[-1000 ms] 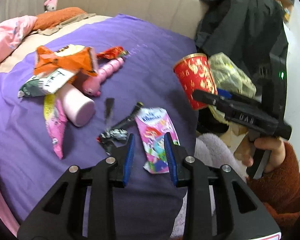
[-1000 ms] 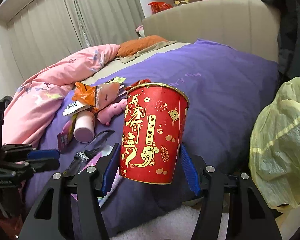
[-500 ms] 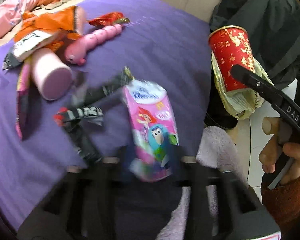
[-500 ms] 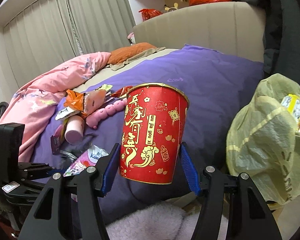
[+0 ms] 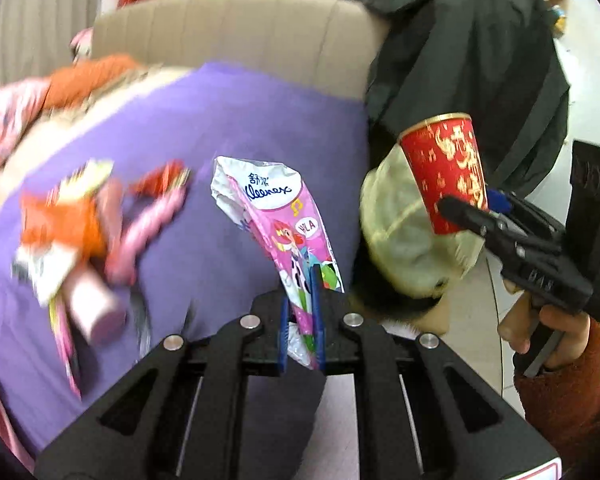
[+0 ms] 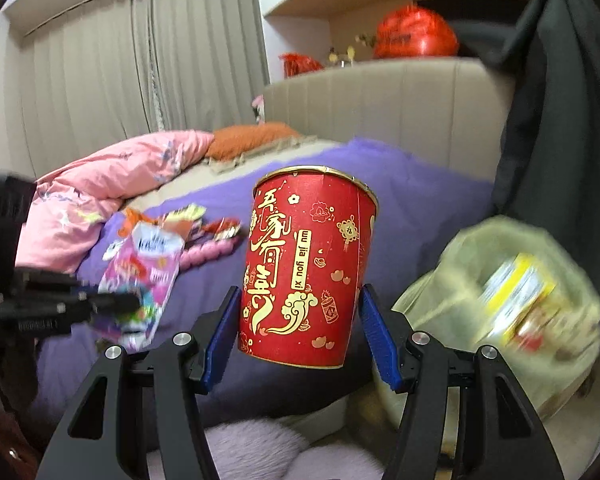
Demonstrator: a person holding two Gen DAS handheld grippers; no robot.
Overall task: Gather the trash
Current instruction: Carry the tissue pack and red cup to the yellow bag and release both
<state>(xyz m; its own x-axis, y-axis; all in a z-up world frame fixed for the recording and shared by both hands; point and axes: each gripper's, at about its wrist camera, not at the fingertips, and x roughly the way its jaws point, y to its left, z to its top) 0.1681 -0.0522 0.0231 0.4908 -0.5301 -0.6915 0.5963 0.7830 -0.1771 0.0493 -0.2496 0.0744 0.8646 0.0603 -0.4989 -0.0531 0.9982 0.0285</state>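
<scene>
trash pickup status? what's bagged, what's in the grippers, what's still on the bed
Bagged: the yellow bag beside the bed already holds some packaging. In hand: left gripper is shut on the pink Kleenex wrapper, lifted off the purple bedspread; right gripper clamps the red cup. Left: orange wrapper, pink bottle and other litter.

Right claw [image 6: 300, 330] grips red cup [image 6: 306, 268]; yellow bag [image 6: 496, 312] beside.

Tissue pack [image 5: 284, 216]: pink Kleenex wrapper, crumpled, lifted above bed.
Red cup [image 6: 306, 268]: gold print, upright, beside yellowish bag [image 6: 500, 304].
</scene>
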